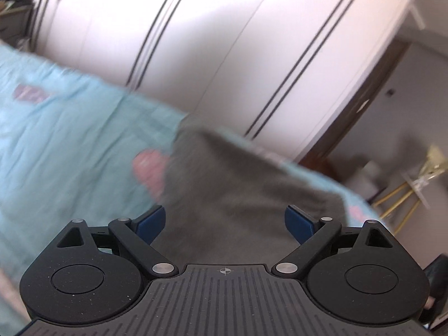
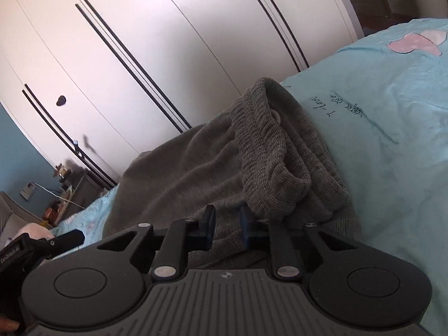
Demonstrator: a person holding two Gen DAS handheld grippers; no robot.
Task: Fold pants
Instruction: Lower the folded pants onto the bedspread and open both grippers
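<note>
Grey pants [image 2: 196,168] fill the ground right under both wrist cameras, lying on the pale blue bed cover [image 2: 392,140] with white wardrobe doors [image 2: 168,42] behind. From the right wrist view their length runs away up and to the left, while the ribbed waistband [image 2: 268,151] is bunched and folded over itself just ahead and slightly right of the right gripper [image 2: 227,224]. That gripper's blue fingers [image 2: 208,222] stand narrow with a small gap, low on the cloth; whether they pinch a fold I cannot tell. The left gripper [image 1: 224,222] hangs over a blurred stretch of the same pants [image 1: 238,196], its fingers [image 1: 151,221] spread wide with nothing between them. By my reading the right hand is nearer the waistband, so a next fold would likely be led from there.
</note>
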